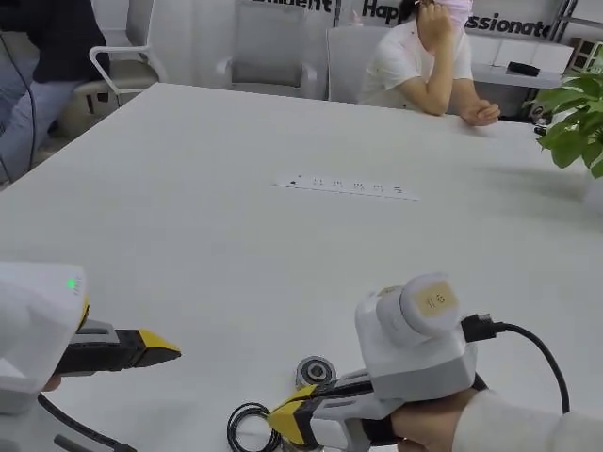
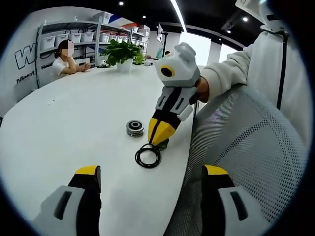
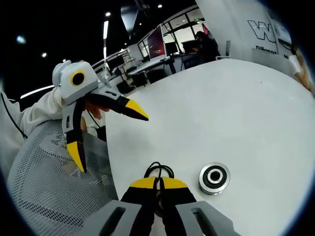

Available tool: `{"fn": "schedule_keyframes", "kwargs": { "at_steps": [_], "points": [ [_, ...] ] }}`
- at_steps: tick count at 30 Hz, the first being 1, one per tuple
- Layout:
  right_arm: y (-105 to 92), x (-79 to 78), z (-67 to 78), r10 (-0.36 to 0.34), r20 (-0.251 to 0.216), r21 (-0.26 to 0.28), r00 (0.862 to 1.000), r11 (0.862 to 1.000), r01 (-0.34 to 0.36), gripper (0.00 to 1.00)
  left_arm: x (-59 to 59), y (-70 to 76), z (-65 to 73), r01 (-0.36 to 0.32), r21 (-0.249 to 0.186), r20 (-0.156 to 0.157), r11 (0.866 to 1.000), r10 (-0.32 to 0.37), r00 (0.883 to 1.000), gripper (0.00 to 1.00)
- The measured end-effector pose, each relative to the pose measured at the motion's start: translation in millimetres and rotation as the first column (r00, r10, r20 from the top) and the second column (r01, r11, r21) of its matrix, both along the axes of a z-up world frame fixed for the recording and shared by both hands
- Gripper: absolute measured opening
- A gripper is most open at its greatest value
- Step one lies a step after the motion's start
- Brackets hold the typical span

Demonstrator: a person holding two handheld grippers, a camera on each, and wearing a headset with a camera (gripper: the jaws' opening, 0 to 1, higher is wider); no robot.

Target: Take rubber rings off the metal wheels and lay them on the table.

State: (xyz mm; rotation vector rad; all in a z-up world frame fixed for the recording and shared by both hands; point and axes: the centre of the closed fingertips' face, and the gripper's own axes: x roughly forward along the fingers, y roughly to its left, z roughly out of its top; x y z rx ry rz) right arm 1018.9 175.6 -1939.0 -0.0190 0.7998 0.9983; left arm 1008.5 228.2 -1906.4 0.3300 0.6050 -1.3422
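Metal wheel: one counted for certain, lying flat on the white table near its front edge. In the left gripper view a second dark round piece sits just beside it, under the right gripper's tips; it cannot be identified. Rubber rings: two black loops, as far as can be told, overlapping and flat on the table just beside the wheel, on the side toward the front edge. Right gripper: jaws closed together, with the yellow tips down at the edge of the rings, near the wheel. Whether anything is nipped between them cannot be told. Left gripper: jaws spread wide with nothing between them, held clear of the table and well apart from the wheel, facing it. Power strip: one, white, mid-table, well beyond the wheel. Seated person: one, at the table's far side from the wheel. Potted plant: one, at the far right corner. Writing: the far wall in the head view bears the fragments "Hap" and "ssionate". The wall in the left gripper view shows a large "W" above "Diligent".
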Motion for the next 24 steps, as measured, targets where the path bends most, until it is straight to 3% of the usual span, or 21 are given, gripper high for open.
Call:
{"fn": "schedule_keyframes", "kwargs": {
  "at_steps": [13, 24],
  "points": [
    [-2.0, 2.9, -0.3, -0.003, 0.016, -0.014, 1.0, 1.0, 0.004, 0.03, 0.1, 0.4, -0.4, 0.002, 0.002, 0.0, 1.0, -0.002, 1.0, 0.82],
    [-9.5, 11.5, 7.6, -0.036, 0.039, -0.004, 0.999, 0.999, 0.037, 0.03, 1.8, 0.2, 1.2, -0.005, -0.003, 0.005, 1.0, 0.005, 1.0, 0.82]
  ]
}}
